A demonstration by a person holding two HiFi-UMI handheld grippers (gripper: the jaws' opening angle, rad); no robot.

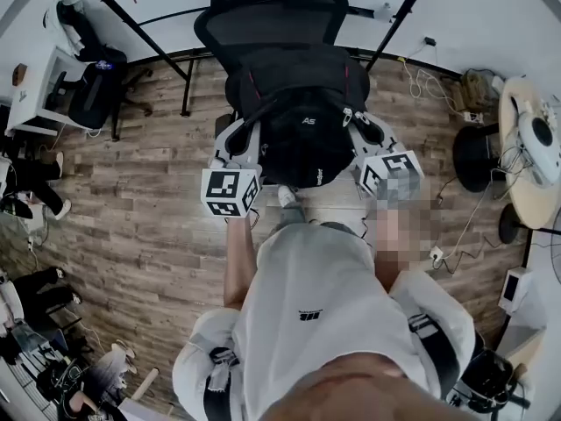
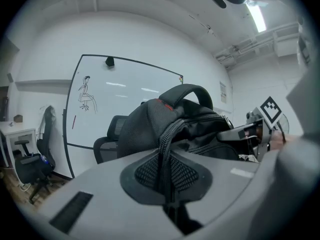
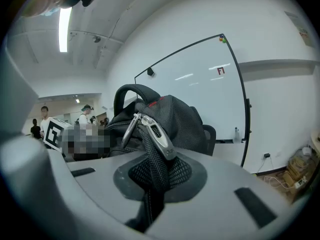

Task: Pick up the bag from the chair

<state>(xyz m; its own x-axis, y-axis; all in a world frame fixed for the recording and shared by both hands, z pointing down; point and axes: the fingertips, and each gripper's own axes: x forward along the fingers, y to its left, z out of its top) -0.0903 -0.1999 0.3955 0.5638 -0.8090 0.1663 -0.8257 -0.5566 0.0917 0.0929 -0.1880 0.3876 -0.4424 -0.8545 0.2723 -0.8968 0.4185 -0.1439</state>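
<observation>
Where both tongs grip it, the black bag (image 1: 298,121) sits at upper centre of the head view, against the office chair (image 1: 272,16) (whether it rests on the seat I cannot tell). At its left edge, the left gripper (image 1: 245,147) is clamped narrow on a black strap (image 2: 165,154) of the bag. At its right edge, the right gripper (image 1: 364,143) pinches a webbing strap (image 3: 155,164) below a metal buckle (image 3: 159,134). Wooden floor (image 1: 131,191) spreads around.
</observation>
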